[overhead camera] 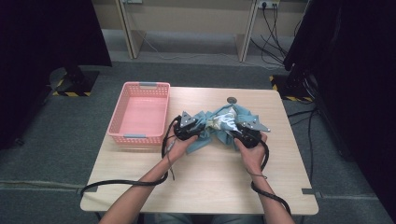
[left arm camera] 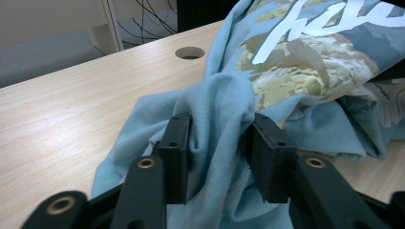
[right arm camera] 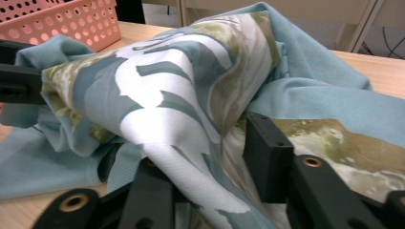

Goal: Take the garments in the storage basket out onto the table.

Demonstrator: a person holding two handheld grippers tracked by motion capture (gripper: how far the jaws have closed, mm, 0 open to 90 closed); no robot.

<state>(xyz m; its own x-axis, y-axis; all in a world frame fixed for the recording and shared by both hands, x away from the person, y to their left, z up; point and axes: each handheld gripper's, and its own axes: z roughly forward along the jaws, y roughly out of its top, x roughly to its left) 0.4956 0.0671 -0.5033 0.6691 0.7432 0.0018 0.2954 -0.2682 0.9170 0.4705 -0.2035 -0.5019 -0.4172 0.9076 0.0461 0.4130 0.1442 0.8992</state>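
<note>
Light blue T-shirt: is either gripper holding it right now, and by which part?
Left gripper has a bunched fold of the plain blue T-shirt between its fingers. Right gripper straddles the printed part; whether it grips cannot be told.

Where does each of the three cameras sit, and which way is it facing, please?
High view: above the person's side, looking forward and down on the table; both forearms, left gripper and right gripper show.
Left gripper view: rides the left gripper, along its jaws at bunched blue printed T-shirt cloth.
Right gripper view: rides the right gripper, facing the shirt and pink basket.
All three share the shirt.
</note>
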